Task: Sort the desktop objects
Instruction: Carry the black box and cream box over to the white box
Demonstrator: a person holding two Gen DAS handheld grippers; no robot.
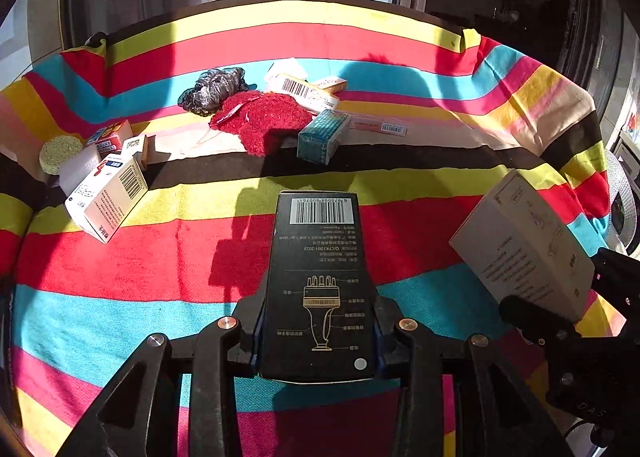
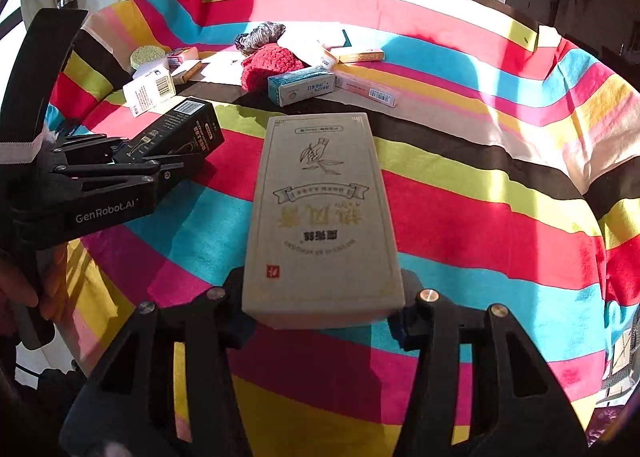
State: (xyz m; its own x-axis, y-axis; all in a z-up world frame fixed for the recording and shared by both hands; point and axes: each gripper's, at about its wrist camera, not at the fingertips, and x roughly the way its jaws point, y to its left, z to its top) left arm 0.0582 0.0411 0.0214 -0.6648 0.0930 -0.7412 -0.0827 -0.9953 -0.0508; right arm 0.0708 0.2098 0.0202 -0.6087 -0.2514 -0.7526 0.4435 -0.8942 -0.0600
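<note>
My left gripper is shut on a black box with a barcode and a gold drawing, held above the striped cloth. It also shows in the right wrist view at the left. My right gripper is shut on a beige box with a hand-and-leaf drawing, also held above the cloth. This beige box shows in the left wrist view at the right.
At the back of the cloth lie a red knitted item, a dark grey scrunchie, a teal box, several white and pink medicine boxes, and a green sponge. A window stands behind.
</note>
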